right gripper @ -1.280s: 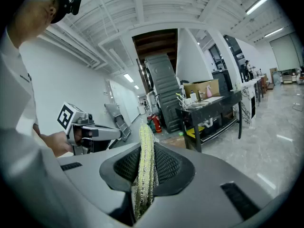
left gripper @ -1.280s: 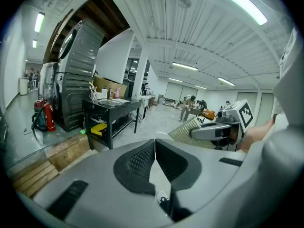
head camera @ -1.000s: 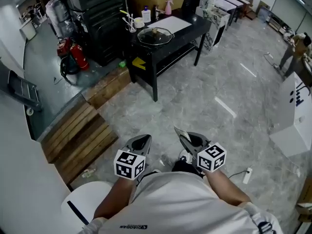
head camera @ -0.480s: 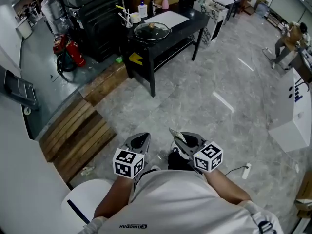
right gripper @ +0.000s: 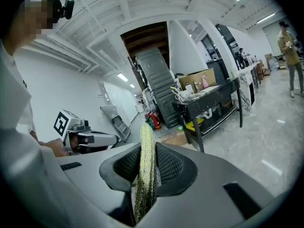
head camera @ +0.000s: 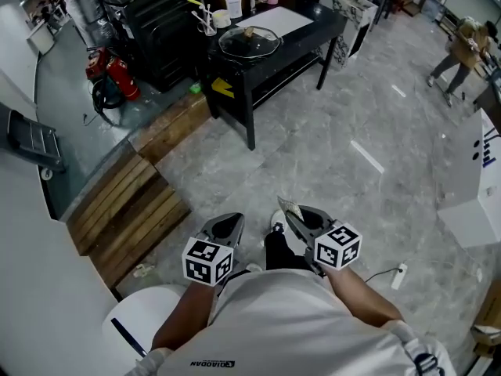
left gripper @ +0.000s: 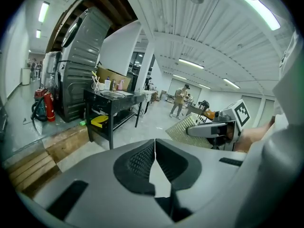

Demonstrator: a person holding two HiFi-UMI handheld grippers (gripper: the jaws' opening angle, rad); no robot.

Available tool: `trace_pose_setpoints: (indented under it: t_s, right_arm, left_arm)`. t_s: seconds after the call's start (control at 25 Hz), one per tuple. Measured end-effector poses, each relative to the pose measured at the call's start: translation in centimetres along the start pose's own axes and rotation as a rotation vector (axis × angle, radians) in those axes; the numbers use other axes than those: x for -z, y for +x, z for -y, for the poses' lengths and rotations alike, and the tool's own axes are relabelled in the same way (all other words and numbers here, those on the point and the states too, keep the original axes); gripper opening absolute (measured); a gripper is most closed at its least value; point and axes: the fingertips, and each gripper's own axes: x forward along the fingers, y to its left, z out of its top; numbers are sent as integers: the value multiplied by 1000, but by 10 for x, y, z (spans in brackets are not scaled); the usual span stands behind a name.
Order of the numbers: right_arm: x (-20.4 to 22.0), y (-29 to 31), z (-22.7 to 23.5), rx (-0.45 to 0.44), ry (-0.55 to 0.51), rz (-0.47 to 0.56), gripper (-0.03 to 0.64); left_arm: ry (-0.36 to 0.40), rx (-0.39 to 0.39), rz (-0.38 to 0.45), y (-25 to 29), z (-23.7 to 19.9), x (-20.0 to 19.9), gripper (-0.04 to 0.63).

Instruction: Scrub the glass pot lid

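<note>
Grey marbled floor fills the near field of the head view, and the person stands on it with both claws held close to the body. The left claw (head camera: 226,227) has its jaws pressed together on nothing. The right claw (head camera: 304,222) pinches a gold-green scouring pad (right gripper: 145,184) edge-on, with the pad's long axis running along the jaws.

The glass pot lid (head camera: 249,41) lies flat on the black table (head camera: 309,34). It is well apart from both claws, at 12 o'clock across open floor, a shade toward 11 from the right claw and toward 1 from the left. Being round, it has no long axis. Both claws are about equally far from it, so closing that gap probably comes before any scrubbing.

Print on the shirt hem (head camera: 214,363) is upside down and appears to read "QIAODAN". Labels on the bottles (head camera: 233,5) at the table's far edge are too small to read.
</note>
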Motion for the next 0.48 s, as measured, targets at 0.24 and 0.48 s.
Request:
trace_pose_setpoints:
  t_s: [0.24,0.48]
  right_arm:
    - [-36,38,48,6,28,15,86]
    - [-85,76,102,-23,19,21,86]
  left_arm:
    - [7,-28,-19,41,-37,-32,18]
    - [36,-44,-3,98,-68,-90,18]
